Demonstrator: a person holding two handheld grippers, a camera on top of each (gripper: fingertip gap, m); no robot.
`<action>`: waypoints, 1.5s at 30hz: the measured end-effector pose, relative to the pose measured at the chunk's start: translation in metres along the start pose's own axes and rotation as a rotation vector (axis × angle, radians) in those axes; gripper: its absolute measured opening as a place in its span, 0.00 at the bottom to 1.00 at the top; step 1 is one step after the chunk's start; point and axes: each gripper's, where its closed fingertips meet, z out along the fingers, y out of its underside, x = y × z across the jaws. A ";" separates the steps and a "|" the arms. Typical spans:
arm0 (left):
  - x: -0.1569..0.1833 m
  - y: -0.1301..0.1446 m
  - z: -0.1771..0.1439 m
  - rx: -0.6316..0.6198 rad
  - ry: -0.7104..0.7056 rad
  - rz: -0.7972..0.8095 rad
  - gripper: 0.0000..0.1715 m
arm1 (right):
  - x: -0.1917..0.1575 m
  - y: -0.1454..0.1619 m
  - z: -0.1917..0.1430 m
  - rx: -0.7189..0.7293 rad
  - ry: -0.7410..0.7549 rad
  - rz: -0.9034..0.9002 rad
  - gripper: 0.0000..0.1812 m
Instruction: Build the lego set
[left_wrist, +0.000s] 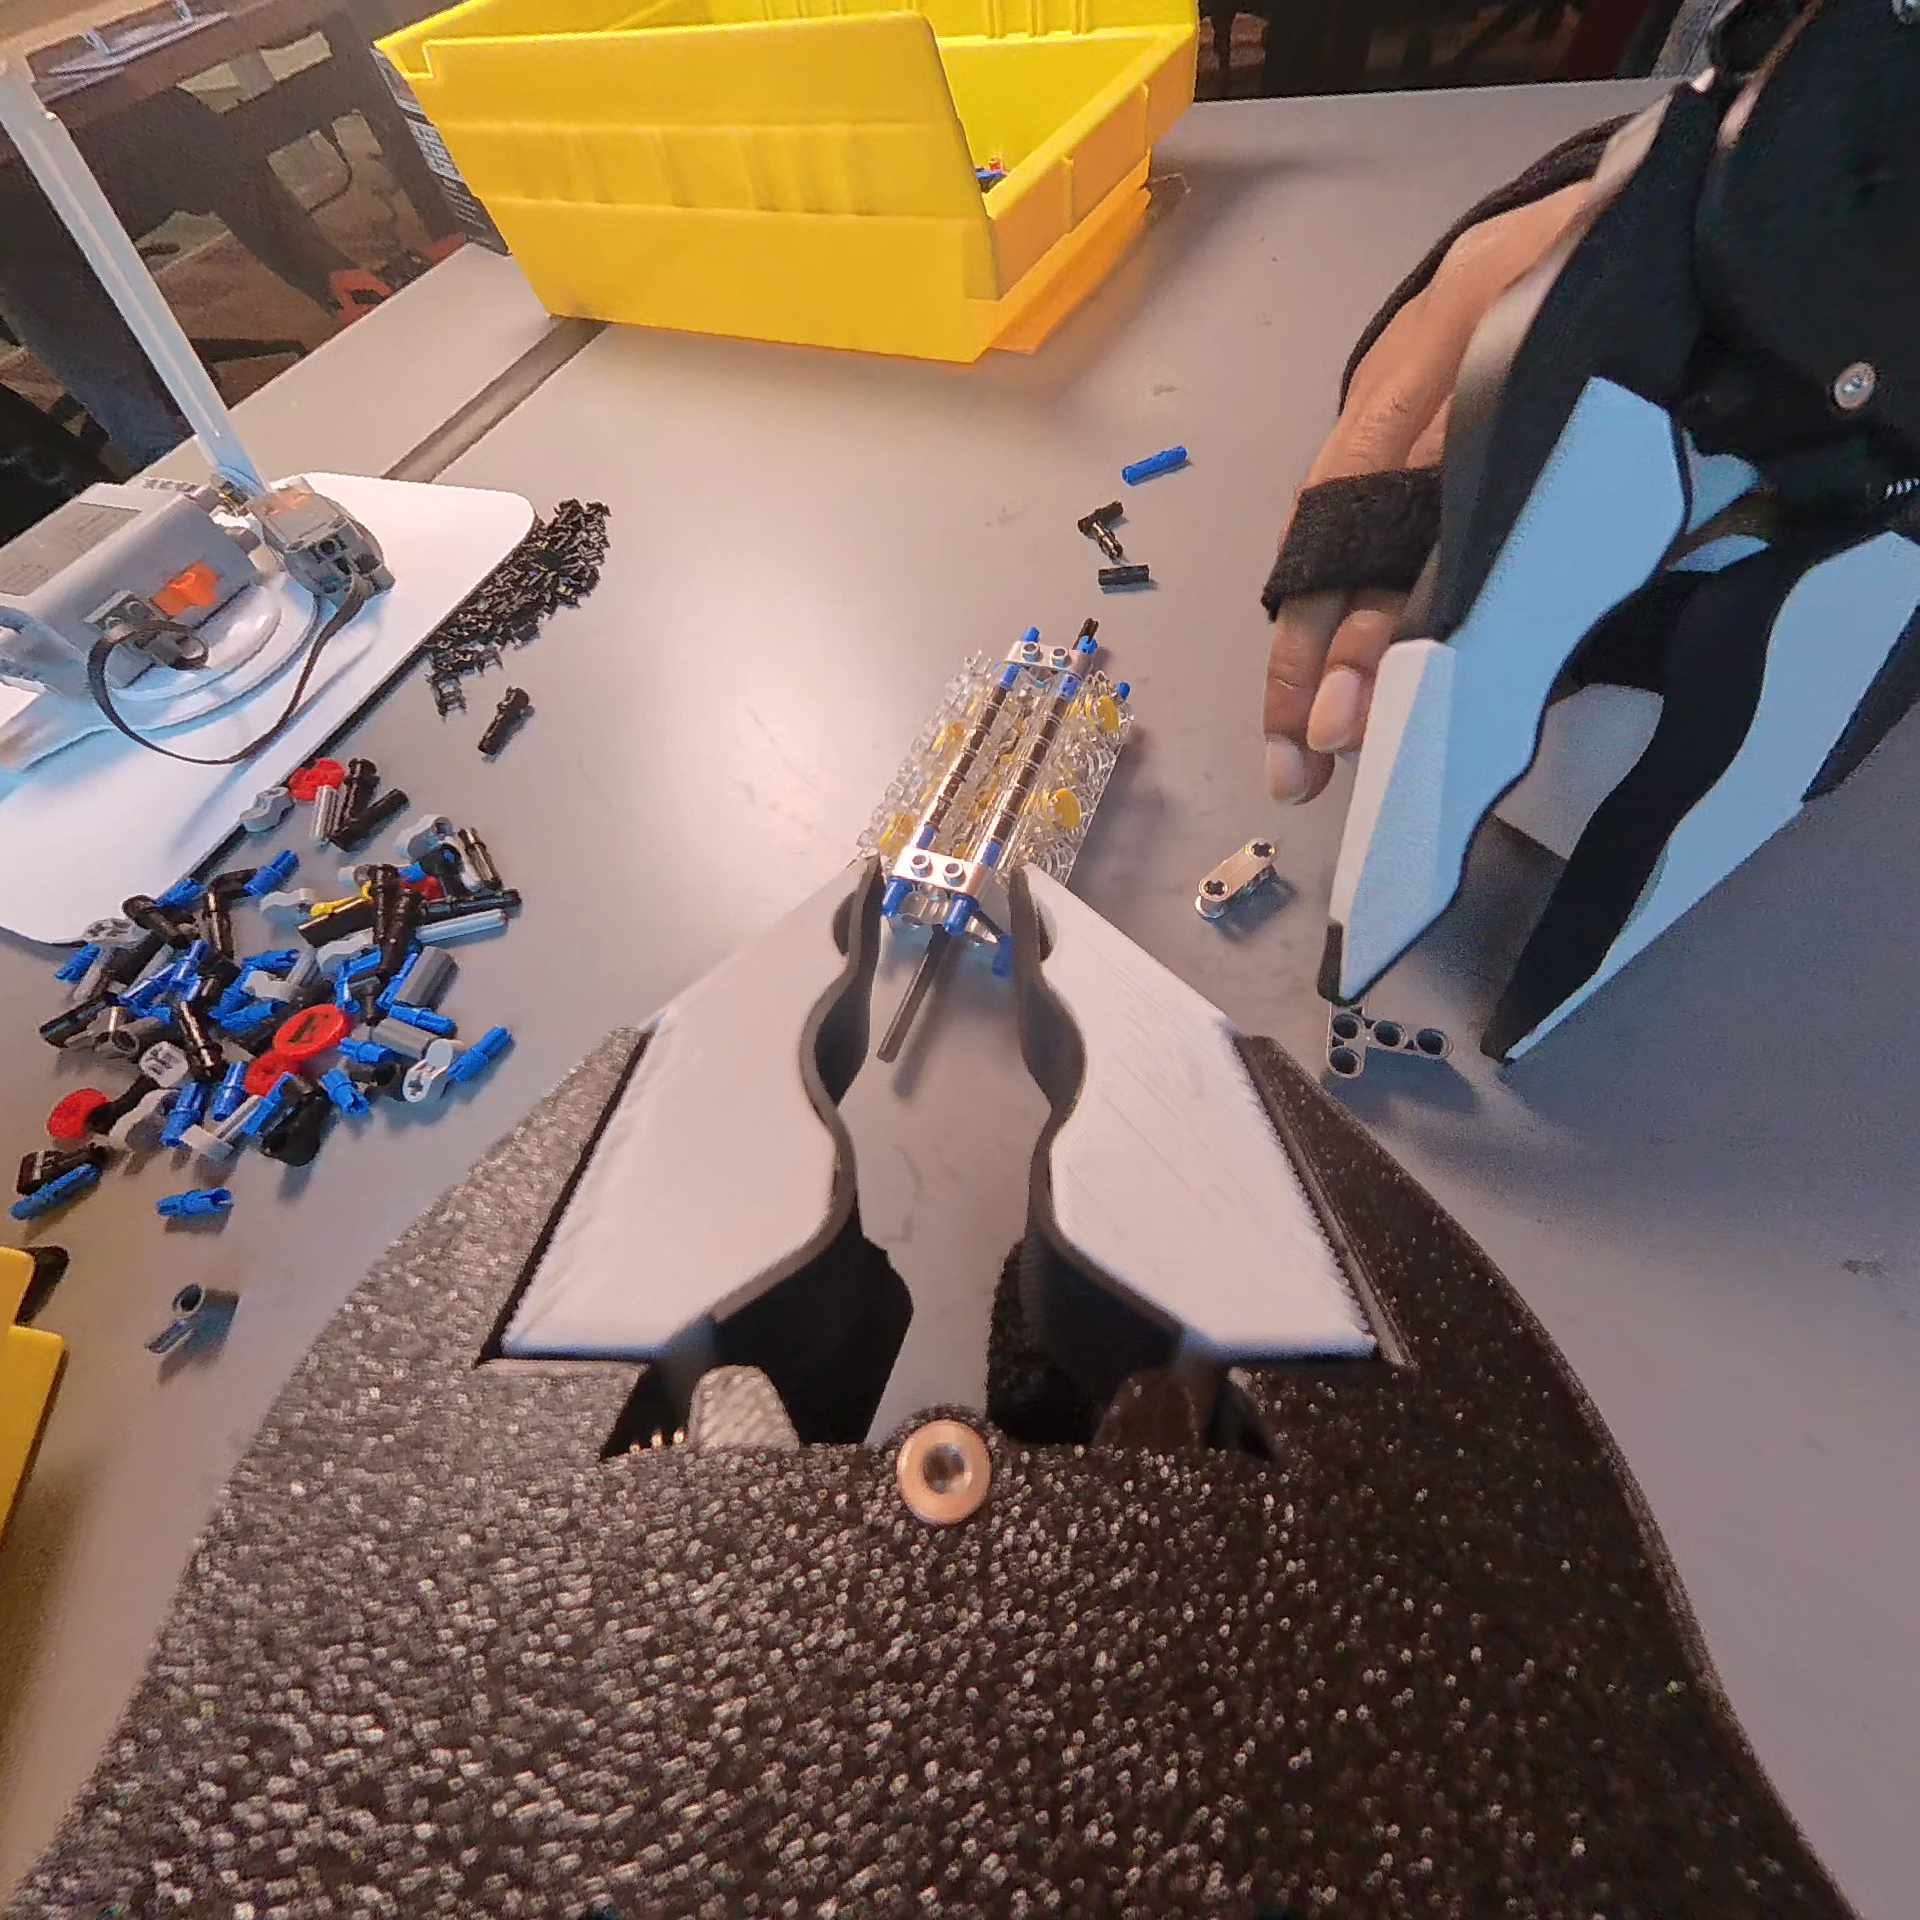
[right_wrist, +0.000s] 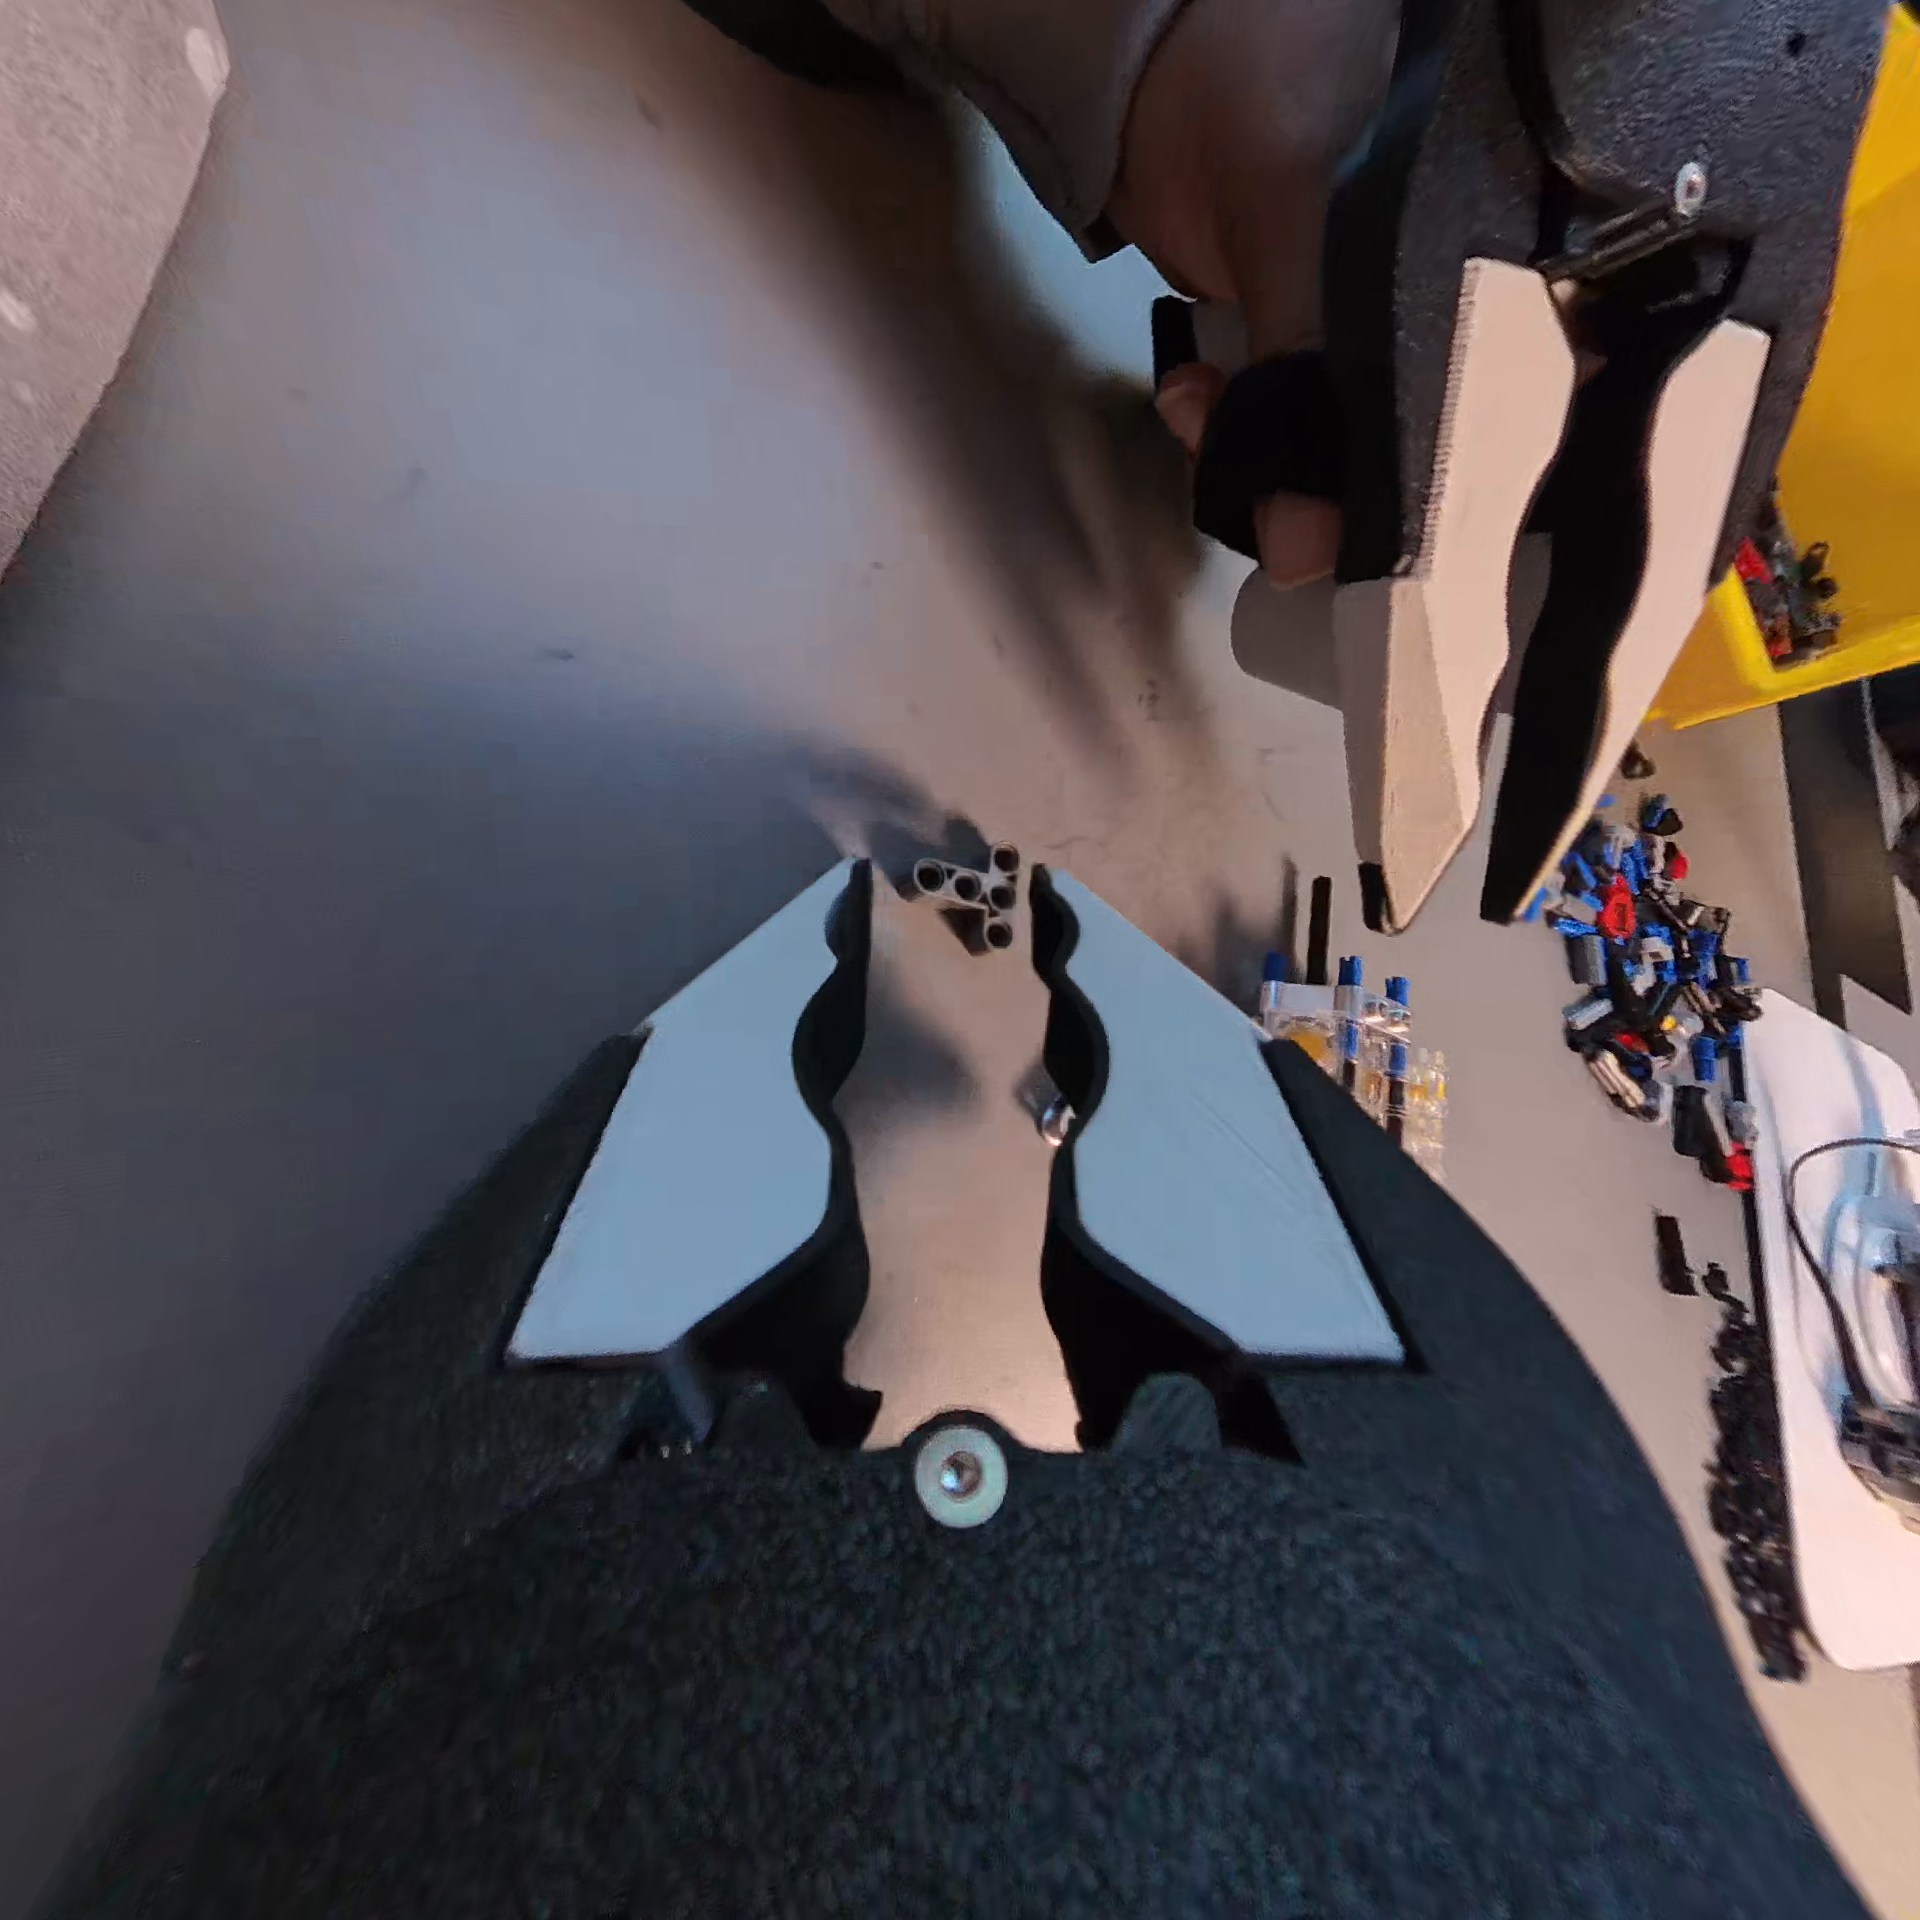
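My left gripper (left_wrist: 945, 883) is open, its jaws on either side of the near end of a small assembly (left_wrist: 1003, 769) of clear, grey, blue and yellow parts lying on the grey table. I cannot tell if the tips touch it. A black axle sticks out of that end. My right gripper (right_wrist: 948, 883) is open and low over the table, with a grey L-shaped beam (right_wrist: 977, 899) between its tips. The right gripper (left_wrist: 1429, 1023), held by a hand, also shows in the left wrist view over the beam (left_wrist: 1387, 1039). The left gripper (right_wrist: 1444, 914) shows above the assembly (right_wrist: 1351, 1029).
A small grey two-hole link (left_wrist: 1236, 878) lies between the grippers. A pile of blue, black, red and grey small parts (left_wrist: 260, 997) lies left. A white plate (left_wrist: 447, 561) carries a grey motor unit, black pins beside it. A yellow bin (left_wrist: 790, 177) stands at the back.
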 end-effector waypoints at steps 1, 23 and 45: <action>0.000 0.000 0.000 0.000 0.000 -0.003 0.13 | 0.003 0.000 -0.002 0.016 -0.002 0.037 0.17; 0.075 0.029 -0.016 -0.187 0.440 0.065 0.13 | 0.000 0.012 0.001 -0.044 -0.138 0.333 0.08; 0.094 0.036 0.000 -0.240 0.442 0.119 0.04 | 0.066 0.029 -0.060 0.140 0.052 0.518 0.19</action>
